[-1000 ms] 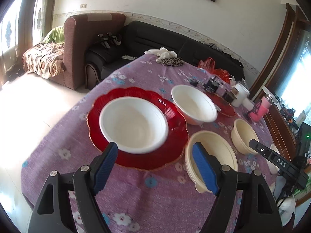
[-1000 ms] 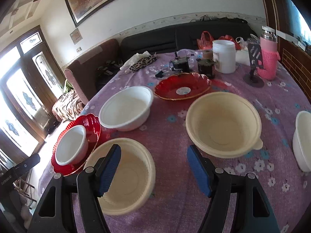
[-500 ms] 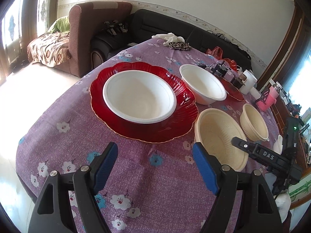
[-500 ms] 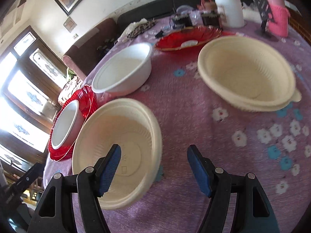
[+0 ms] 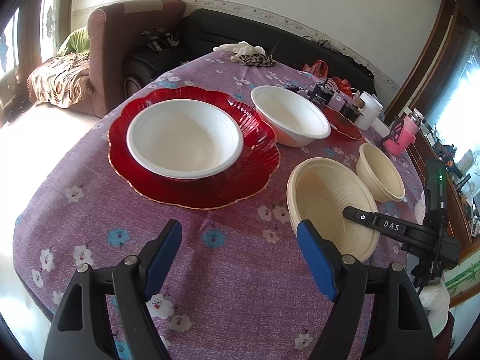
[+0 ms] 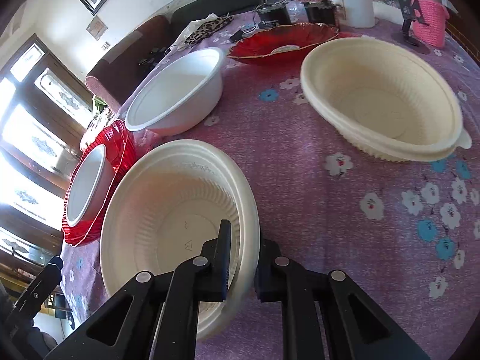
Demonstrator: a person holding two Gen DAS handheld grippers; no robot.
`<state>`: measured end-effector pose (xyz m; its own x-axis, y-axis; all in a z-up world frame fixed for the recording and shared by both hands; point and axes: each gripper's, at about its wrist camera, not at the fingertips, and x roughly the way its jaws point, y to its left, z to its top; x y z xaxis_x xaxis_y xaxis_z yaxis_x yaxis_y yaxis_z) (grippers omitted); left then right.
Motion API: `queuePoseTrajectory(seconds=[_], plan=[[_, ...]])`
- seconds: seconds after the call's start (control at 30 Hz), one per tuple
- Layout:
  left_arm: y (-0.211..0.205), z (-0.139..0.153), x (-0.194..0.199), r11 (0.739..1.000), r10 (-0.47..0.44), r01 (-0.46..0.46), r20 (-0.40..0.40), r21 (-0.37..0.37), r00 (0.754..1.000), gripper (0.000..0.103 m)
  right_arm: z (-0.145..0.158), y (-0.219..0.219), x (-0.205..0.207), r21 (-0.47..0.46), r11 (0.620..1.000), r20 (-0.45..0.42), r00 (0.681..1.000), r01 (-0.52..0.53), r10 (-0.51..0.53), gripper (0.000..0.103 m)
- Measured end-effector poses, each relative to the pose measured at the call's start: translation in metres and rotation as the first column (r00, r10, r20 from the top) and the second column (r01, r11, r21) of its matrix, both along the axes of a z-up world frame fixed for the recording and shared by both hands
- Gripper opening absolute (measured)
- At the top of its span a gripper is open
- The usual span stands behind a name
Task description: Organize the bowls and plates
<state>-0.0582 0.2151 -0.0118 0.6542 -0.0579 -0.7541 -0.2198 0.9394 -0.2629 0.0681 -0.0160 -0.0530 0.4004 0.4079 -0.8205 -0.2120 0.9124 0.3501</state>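
Note:
My right gripper (image 6: pixel 244 258) is shut on the near rim of a cream ribbed bowl (image 6: pixel 168 210), one finger inside, one outside. The same bowl (image 5: pixel 327 198) shows in the left wrist view with the right gripper (image 5: pixel 399 231) on its right rim. My left gripper (image 5: pixel 240 246) is open and empty above the tablecloth, in front of a white bowl (image 5: pixel 184 142) on a red plate (image 5: pixel 249 177). A second white bowl (image 5: pixel 289 115), a second cream bowl (image 6: pixel 381 99) and a second red plate (image 6: pixel 285 43) stand further back.
A white jar (image 6: pixel 351 1), a pink-sleeved bottle (image 6: pixel 429 18), dark small items (image 6: pixel 274 15) and a leopard-print cloth (image 5: pixel 255 58) crowd the far side of the purple flowered table (image 5: pixel 228 276). A sofa (image 5: pixel 240 34) and armchair (image 5: pixel 120 57) stand beyond.
My right gripper moved down and forward and shut on the near cream bowl's rim. My left gripper drew back a little from the red plate and stayed open.

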Motion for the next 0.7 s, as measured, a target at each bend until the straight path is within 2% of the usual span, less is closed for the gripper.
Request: queuePoseTrajectory(seconds=[0.23,0.4,0.6,0.7], plan=[[-0.028,-0.004,0.010,0.997,-0.071,0.071,-0.022,0.020,0.997,0.078,0.011,-0.040,-0.010,-0.031,0.999,0.003,1.000,0.014,-0.013,0.013],[-0.056,-0.018,0.029,0.989,-0.145,0.146,-0.065,-0.001,0.987,0.078,0.011,-0.066,-0.019,-0.051,0.998,0.003,0.999,0.033,-0.033,0.013],[-0.082,-0.033,0.059,0.981,-0.194,0.192,-0.107,-0.029,0.975,0.078,0.006,-0.078,-0.021,-0.022,0.998,-0.011,0.999,0.051,-0.051,0.013],[-0.091,-0.037,0.065,0.979,-0.206,0.206,-0.124,-0.016,0.971,0.078,0.007,-0.080,-0.023,-0.012,0.999,-0.009,0.999,0.051,-0.051,0.013]])
